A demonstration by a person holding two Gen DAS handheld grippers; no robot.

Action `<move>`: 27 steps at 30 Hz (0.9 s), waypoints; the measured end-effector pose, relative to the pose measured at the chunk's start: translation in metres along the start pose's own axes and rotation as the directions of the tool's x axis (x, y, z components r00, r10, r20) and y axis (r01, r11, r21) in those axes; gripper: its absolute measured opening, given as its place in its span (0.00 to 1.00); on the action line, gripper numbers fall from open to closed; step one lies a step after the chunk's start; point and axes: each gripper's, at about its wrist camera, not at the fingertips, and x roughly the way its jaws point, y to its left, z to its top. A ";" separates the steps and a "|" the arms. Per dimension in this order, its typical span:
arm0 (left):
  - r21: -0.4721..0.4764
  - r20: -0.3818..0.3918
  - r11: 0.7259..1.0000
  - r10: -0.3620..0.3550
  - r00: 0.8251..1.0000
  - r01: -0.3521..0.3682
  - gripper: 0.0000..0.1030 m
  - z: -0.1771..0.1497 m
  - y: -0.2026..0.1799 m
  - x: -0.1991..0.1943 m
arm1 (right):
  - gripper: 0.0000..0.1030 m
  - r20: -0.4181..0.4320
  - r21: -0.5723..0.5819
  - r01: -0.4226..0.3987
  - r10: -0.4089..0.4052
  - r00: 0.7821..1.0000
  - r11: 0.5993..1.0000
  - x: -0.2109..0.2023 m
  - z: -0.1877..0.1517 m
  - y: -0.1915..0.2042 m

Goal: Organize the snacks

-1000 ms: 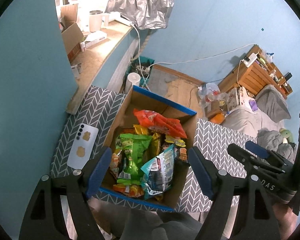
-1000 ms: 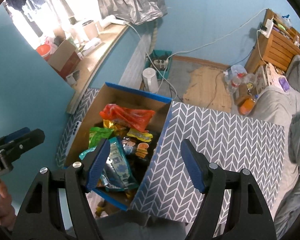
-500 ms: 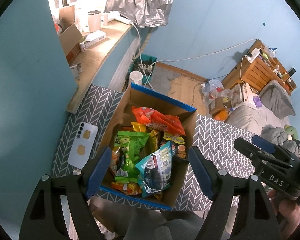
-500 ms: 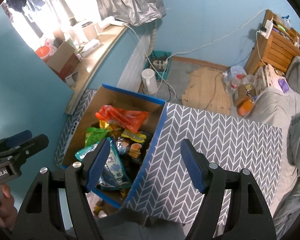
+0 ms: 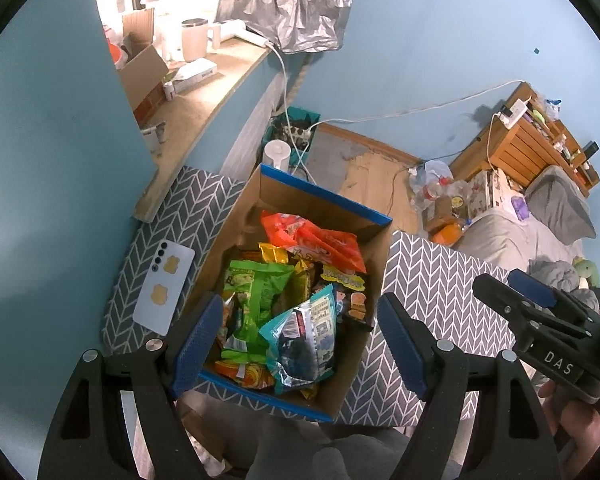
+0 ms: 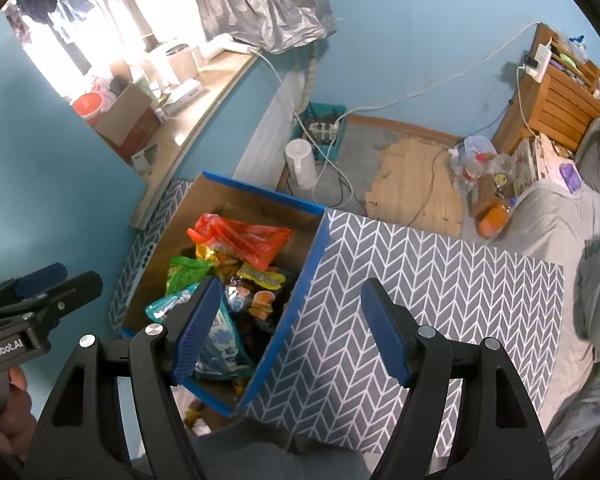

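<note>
Table (image 5: 440,280): grey herringbone top, bare to the right of the box; a phone (image 5: 165,287) lies face down on its left strip.
Box (image 5: 324,200): open cardboard, blue-taped rim, standing at the table's left part, flaps up.
Snacks (image 5: 284,300): all packets in view lie inside the box, heaped loosely. Orange bag (image 5: 316,240) at the far side, green bag (image 5: 252,288) mid-left, teal bag (image 5: 304,336) on top near the front edge.
Left gripper (image 5: 296,344): held above the box's near half, jaws wide apart, nothing between them.
Right gripper (image 6: 288,332): held above the box's right wall and the table beside it, jaws wide apart, empty.
Step (judgement): both tools poised over the heap. The scene fits snacks waiting to be taken out and sorted, or snacks already gathered in.
Next move (judgement): not settled. Any pick would need a descent onto a single top packet, pinching crinkly film by an edge.
</note>
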 end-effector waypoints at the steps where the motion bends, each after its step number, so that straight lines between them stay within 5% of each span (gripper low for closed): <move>1: -0.001 0.001 1.000 0.002 1.000 -0.002 0.78 0.000 -0.001 0.000 | 0.71 -0.001 -0.001 -0.001 0.001 1.000 1.000 0.000 0.000 -0.001; 27: -0.033 -0.027 0.997 0.071 0.997 -0.072 0.78 0.005 -0.011 0.004 | 0.71 -0.006 -0.013 -0.013 0.013 1.000 1.000 0.000 0.007 -0.008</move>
